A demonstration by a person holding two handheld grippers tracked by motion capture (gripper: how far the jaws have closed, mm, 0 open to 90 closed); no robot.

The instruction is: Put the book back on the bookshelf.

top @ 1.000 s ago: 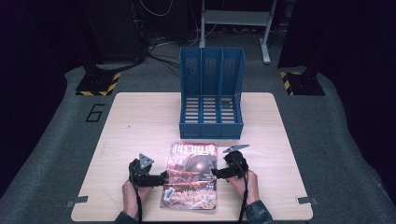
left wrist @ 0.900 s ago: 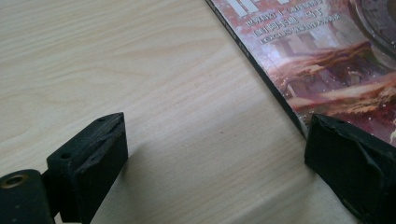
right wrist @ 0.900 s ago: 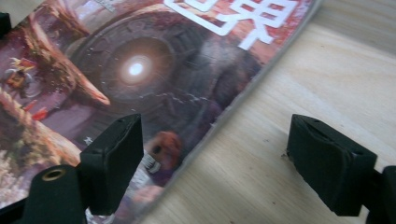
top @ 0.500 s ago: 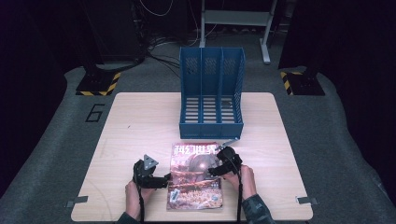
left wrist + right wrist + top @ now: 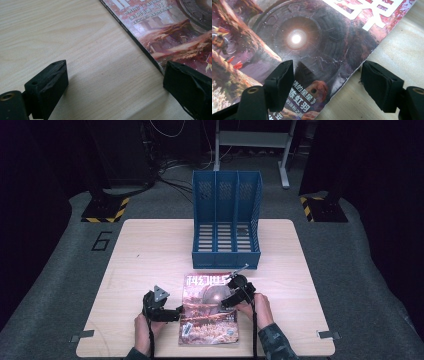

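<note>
A magazine (image 5: 209,310) with a reddish illustrated cover lies flat near the front of the wooden table (image 5: 150,250). My left gripper (image 5: 176,314) rests on the table at the magazine's left side. It is open, with one jaw on bare wood and the other at the spine edge (image 5: 150,57). My right gripper (image 5: 227,301) hangs over the magazine's right edge. In the right gripper view (image 5: 327,82) one jaw is above the cover (image 5: 307,45) and the other above bare wood. Its jaws have just been closing. The cover's edge lies under the gap, and the pads do not press on it.
A blue three-slot file holder (image 5: 226,225) stands upright just behind the magazine, its slots open toward me. Dark floor, cables and a metal stand lie beyond the table's far edge. Bare wood stretches to the left and right of the holder.
My right gripper has moved left, from beside the magazine to over its right edge, and its jaws have narrowed. The left gripper has stayed where it was.
</note>
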